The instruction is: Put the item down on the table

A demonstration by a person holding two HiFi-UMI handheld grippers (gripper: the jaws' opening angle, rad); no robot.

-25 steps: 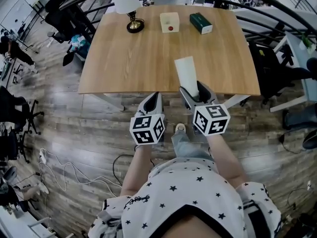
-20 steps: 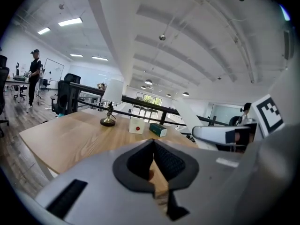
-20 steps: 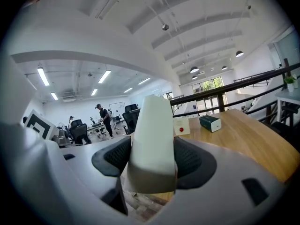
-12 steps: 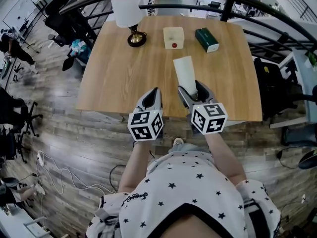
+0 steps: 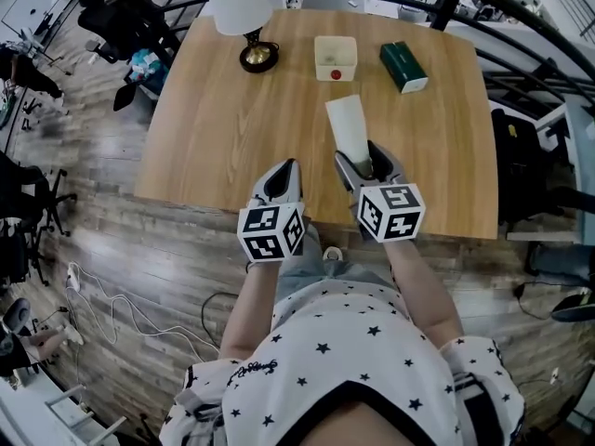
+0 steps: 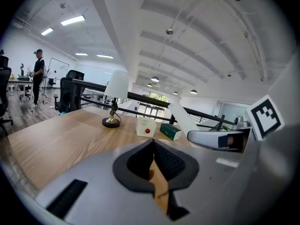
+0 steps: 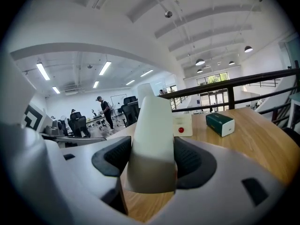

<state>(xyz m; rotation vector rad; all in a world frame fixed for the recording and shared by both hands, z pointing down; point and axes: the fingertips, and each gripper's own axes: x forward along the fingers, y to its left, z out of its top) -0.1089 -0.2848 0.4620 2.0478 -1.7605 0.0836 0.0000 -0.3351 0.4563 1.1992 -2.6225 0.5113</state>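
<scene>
The item is a white, flattened tube point(image 5: 349, 124), wide at its far end. My right gripper point(image 5: 369, 167) is shut on its narrow end and holds it above the near part of the wooden table point(image 5: 223, 119). In the right gripper view the tube point(image 7: 152, 135) fills the gap between the two dark pads and points away over the table. My left gripper point(image 5: 282, 180) hovers beside it at the table's near edge, jaws shut with nothing between them point(image 6: 152, 161). The left gripper view also shows the tube point(image 6: 182, 117) to its right.
At the table's far side stand a lamp with a white shade point(image 5: 240, 3) and a brass base point(image 5: 258, 57), a small white box with a red dot point(image 5: 335, 57) and a dark green box point(image 5: 403, 67). Office chairs and railings surround the table; cables lie on the floor at left.
Both grippers have come forward from just short of the table's near edge to over it. The right gripper still holds the tube; the left stays shut.
</scene>
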